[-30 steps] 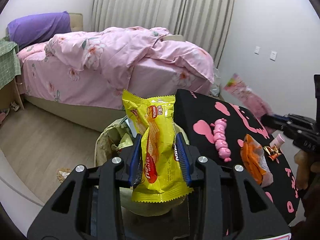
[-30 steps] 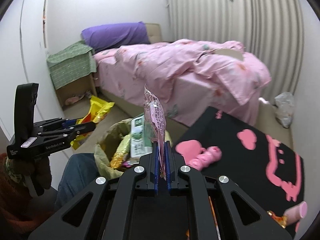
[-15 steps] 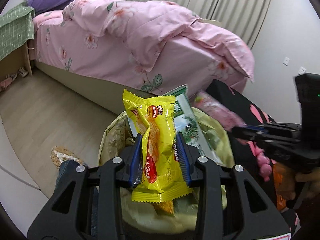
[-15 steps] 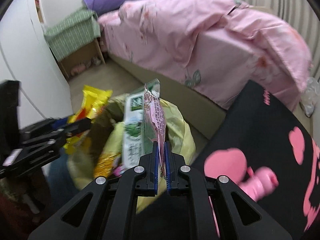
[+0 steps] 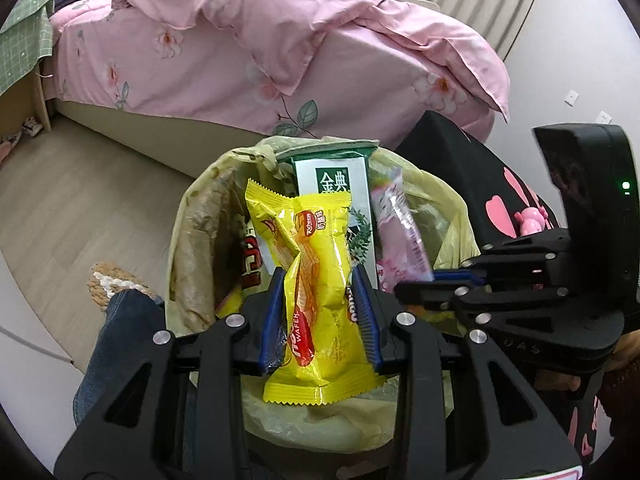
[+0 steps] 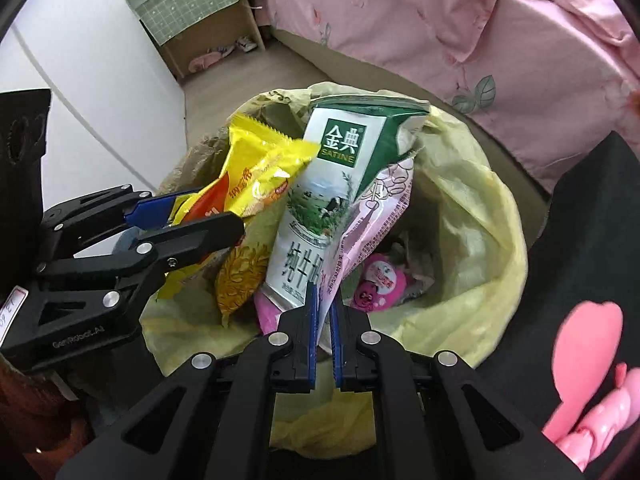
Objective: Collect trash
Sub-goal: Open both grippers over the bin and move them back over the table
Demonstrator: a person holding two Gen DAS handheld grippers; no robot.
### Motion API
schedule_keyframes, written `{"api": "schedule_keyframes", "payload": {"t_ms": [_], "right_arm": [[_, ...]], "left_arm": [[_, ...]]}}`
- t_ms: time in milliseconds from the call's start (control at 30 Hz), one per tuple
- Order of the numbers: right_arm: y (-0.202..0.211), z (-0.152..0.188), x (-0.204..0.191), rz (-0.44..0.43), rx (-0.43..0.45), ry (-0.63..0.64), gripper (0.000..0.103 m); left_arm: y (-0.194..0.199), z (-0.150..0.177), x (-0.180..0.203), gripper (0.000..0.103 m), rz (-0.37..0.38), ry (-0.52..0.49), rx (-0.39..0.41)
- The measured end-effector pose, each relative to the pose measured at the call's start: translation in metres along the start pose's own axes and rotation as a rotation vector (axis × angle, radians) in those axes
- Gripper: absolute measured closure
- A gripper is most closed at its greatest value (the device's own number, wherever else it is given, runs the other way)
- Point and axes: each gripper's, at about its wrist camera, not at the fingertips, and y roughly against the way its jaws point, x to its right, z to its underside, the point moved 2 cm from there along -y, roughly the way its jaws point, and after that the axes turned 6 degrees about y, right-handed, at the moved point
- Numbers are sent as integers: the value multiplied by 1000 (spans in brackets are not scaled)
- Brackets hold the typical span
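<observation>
My left gripper (image 5: pixel 320 316) is shut on a yellow wafer wrapper (image 5: pixel 316 280) and holds it over the bin lined with a yellow-green bag (image 5: pixel 192 240). My right gripper (image 6: pixel 325 320) is shut on a thin pink wrapper (image 6: pixel 360 232), just above the bin's mouth (image 6: pixel 480 216). A green and white milk carton (image 6: pixel 336 184) stands upright in the bin among other wrappers. In the right wrist view the left gripper (image 6: pixel 192 216) shows at the left with the yellow wrapper (image 6: pixel 256 176). In the left wrist view the right gripper (image 5: pixel 424 284) holds the pink wrapper (image 5: pixel 396 232).
A bed with a pink floral duvet (image 5: pixel 280 40) stands behind the bin. A black table with pink patches (image 6: pixel 592 280) is at the right, with a pink toy (image 6: pixel 600 428) on it. A slipper (image 5: pixel 116 288) and my jeans leg (image 5: pixel 120 344) are at the left.
Both grippers have moved down and in over the bin with their wrappers still held. The pink wrapper came from above the table to the bin's mouth.
</observation>
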Motion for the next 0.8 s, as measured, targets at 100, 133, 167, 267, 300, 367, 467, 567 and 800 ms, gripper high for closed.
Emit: {"api": "schedule_keyframes", "payload": {"t_ms": [100,133,167,267,300,367,467,567,800], "right_arm": [[11,5,0,29,36,-4,94],[18,7,1,50,46,-6,90],[20,7,0,60,51,-4,86],[32,10,-1,61,76,-1,61],[34,10,1,58,80,-2,61],[45,13,0,74,98,-5,61],[67,20,-3,75,146,-22,61],[100,33,-1,91,221,-53,59],[190,99,16,217,413,-174,54]], "left_arm": [[1,-3,-1,57,12,26,3],[5,-5,-3,51,33,49,11],[10,-7,-4,40,54,75,25],[29,-16,-5,32,56,102,95],[35,-18,-4,32,49,101,114],[52,-25,-3,32,25,103,166],[76,-31,-1,31,-6,112,238],[96,-34,9,25,-18,97,285],[114,-17,71,25,83,-28,275]]}}
